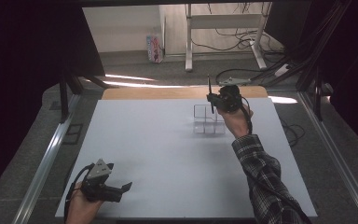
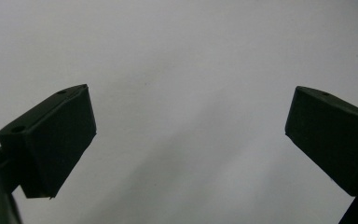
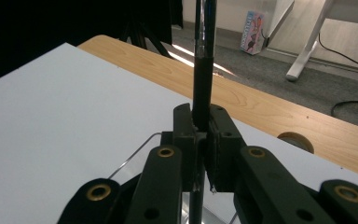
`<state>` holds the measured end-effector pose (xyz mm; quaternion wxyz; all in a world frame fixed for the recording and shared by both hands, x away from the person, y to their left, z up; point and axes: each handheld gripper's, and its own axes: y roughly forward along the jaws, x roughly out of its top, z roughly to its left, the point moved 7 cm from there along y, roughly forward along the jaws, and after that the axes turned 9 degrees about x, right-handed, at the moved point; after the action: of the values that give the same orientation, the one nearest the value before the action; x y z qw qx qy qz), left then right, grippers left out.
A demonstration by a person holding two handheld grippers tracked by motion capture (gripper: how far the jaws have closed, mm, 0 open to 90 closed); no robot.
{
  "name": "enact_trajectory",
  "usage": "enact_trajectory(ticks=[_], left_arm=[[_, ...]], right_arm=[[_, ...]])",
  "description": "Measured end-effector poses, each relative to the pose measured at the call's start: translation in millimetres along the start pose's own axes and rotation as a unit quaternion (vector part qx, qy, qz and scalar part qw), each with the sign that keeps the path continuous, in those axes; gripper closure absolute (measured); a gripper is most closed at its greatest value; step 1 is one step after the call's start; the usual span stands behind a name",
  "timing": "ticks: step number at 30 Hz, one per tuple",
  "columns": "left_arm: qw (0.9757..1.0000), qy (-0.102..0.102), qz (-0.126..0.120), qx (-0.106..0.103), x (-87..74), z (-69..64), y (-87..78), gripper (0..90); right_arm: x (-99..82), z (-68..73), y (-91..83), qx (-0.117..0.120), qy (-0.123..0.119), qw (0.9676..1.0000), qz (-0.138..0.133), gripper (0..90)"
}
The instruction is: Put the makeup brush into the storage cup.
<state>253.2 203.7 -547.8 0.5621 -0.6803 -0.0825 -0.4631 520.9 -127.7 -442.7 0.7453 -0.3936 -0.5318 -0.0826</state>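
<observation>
A black pen (image 1: pixel 209 93) stands upright in my right gripper (image 1: pixel 213 100), which is shut on it above a clear plastic organiser box (image 1: pixel 209 119) with several compartments at the far middle of the white table top (image 1: pixel 158 149). In the right gripper view the pen (image 3: pixel 202 88) rises from between the closed jaws, and a clear edge of the box (image 3: pixel 135 156) shows below. My left gripper (image 1: pixel 126 187) rests near the table's front left corner. In its own view the left gripper (image 2: pixel 189 126) is open, with bare white table between its fingers (image 2: pixel 56 140).
A wooden strip (image 1: pixel 168 92) runs along the table's far edge. Beyond it is grey floor with cables, white desk legs (image 1: pixel 189 42) and a small colourful carton (image 1: pixel 154 48). Metal rails (image 1: pixel 46 158) flank the table on both sides.
</observation>
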Motion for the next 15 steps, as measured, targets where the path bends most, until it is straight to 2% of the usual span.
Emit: enact_trajectory(ticks=[7,15], left_arm=[[1.0,-0.001,-0.003,0.002,0.5,0.3,-0.8,2.3],[1.0,0.0,-0.004,0.003,0.6,0.1,-0.9,2.3]], right_arm=[[-4.2,-2.7,4.4,-0.007,-0.004,0.9999,0.008,82.8],[-14.1,-6.6,9.2,-0.011,0.004,0.9999,0.011,82.7]])
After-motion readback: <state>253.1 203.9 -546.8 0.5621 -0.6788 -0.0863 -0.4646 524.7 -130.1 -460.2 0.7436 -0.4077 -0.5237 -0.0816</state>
